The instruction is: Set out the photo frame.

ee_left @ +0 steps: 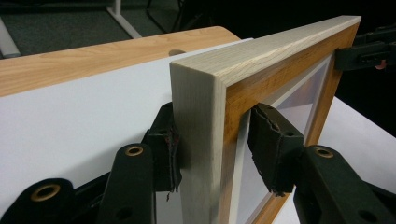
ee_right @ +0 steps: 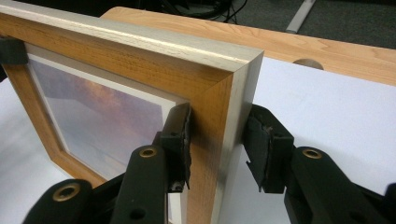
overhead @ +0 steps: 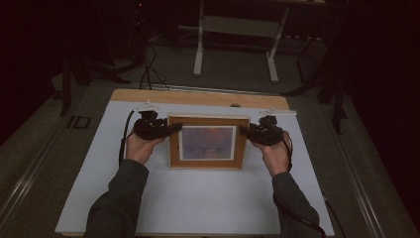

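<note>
The left claw (overhead: 171, 129) straddles the left upright of the picture frame (overhead: 207, 142), one pad behind the pale outer edge and one on the glazed front; in the left gripper view the back pad looks pressed to the wood while the front pad (ee_left: 271, 144) sits just beside the inner lip, so it is narrowed around the frame, though full contact on that side is hard to judge. The right claw (overhead: 243, 131) mirrors it on the right upright, with its pads (ee_right: 180, 140) closing across the thickness of the wood. The frame stands near upright, tilted slightly, on the white sheet (overhead: 198, 203) covering the desk (overhead: 198, 96), its long axis running left to right between the two hands, picture side facing the person. Each claw reaches inward from its own side at much the same height, near the top corners, so neither hand is nearer; any lift or tilt probably depends on both moving together along that shared axis.
</note>
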